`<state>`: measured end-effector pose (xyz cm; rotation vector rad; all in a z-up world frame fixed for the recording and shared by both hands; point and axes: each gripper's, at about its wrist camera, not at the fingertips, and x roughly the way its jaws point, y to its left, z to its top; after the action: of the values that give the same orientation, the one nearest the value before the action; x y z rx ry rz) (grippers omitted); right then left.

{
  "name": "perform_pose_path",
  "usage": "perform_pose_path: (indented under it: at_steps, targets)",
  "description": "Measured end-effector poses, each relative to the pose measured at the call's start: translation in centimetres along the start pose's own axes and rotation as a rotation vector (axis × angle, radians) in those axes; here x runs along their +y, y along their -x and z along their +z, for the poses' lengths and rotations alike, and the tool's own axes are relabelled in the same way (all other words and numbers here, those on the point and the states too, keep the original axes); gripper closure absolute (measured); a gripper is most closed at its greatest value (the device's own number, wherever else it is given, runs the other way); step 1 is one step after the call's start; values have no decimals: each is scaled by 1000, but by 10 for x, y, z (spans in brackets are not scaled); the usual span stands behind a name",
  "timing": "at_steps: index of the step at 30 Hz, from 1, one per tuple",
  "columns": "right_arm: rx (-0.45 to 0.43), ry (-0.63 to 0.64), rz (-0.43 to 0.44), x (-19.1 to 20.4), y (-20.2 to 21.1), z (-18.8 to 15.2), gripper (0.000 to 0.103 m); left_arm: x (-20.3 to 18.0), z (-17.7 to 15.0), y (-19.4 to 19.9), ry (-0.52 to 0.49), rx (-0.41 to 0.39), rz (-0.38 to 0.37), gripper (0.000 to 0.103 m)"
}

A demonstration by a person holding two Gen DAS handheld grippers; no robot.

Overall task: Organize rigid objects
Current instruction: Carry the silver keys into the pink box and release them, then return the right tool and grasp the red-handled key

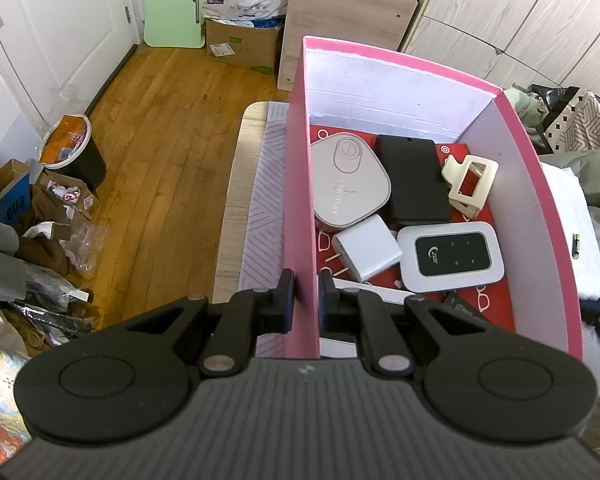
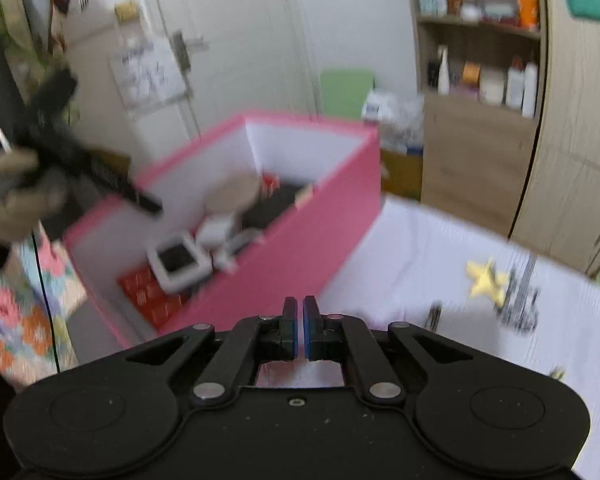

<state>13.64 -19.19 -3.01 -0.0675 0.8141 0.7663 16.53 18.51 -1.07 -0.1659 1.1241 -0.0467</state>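
Note:
My left gripper (image 1: 307,294) is shut on the near left wall of the pink box (image 1: 298,184), one pad outside and one inside. In the box lie a grey rounded case (image 1: 350,180), a black wallet (image 1: 414,178), a cream hair claw (image 1: 470,184), a white charger (image 1: 366,254) and a white pocket router (image 1: 450,262). My right gripper (image 2: 299,328) is shut with nothing between its pads, hovering beside the pink box (image 2: 292,248) in a blurred view. On the white sheet (image 2: 440,264) to the right lie a yellow star-shaped piece (image 2: 486,278) and a dark metal item (image 2: 518,300).
A small battery (image 1: 575,246) lies on the bed right of the box. A gloved hand (image 2: 16,196) holding the other gripper shows at the left. Floor clutter and a bin (image 1: 74,152) lie left of the table; shelves (image 2: 480,40) and wardrobe doors stand behind.

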Motion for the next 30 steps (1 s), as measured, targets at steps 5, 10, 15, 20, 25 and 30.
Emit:
perform_pose_path:
  at_steps: [5, 10, 15, 20, 25, 30]
  targets:
    - [107, -7, 46, -1, -23, -23, 93, 1, 0, 0, 3, 0, 0, 93]
    - [139, -66, 59, -7, -42, -26, 74, 2, 0, 0, 2, 1, 3, 93]
    - [127, -62, 57, -6, -58, -25, 61, 1, -1, 0, -2, 1, 5, 93]
    - [59, 74, -62, 7, -59, -31, 44, 1, -1, -1, 1, 1, -1, 93]
    - [41, -2, 30, -3, -49, -36, 102, 2, -1, -1, 4, 3, -4, 93]
    - [-23, -72, 23, -9, -30, -36, 102, 2, -1, -1, 4, 3, -2, 93]
